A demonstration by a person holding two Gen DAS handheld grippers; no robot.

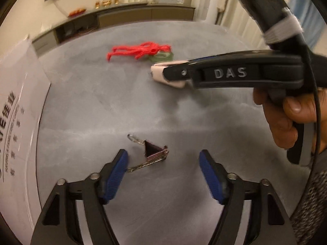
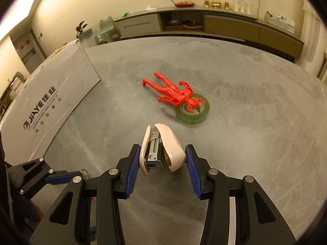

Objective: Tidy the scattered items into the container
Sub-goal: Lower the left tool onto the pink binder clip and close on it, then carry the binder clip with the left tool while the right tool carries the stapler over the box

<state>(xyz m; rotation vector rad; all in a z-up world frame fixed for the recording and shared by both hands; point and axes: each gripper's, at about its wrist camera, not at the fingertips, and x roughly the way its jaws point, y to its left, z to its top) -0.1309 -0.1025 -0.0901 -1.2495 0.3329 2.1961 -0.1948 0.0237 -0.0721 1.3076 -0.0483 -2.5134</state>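
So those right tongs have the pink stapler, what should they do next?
Probably carry it left to the white cardboard box. The right tongs already pinch the pink stapler on both sides, above the grey table, and the box stands to their left.

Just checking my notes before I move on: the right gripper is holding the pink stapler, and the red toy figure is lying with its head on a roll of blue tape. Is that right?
Not quite. The tape is green, not blue, as the right wrist view shows. The rest holds: the right gripper is shut on the pink stapler, and the red toy figure lies with its head over the roll.
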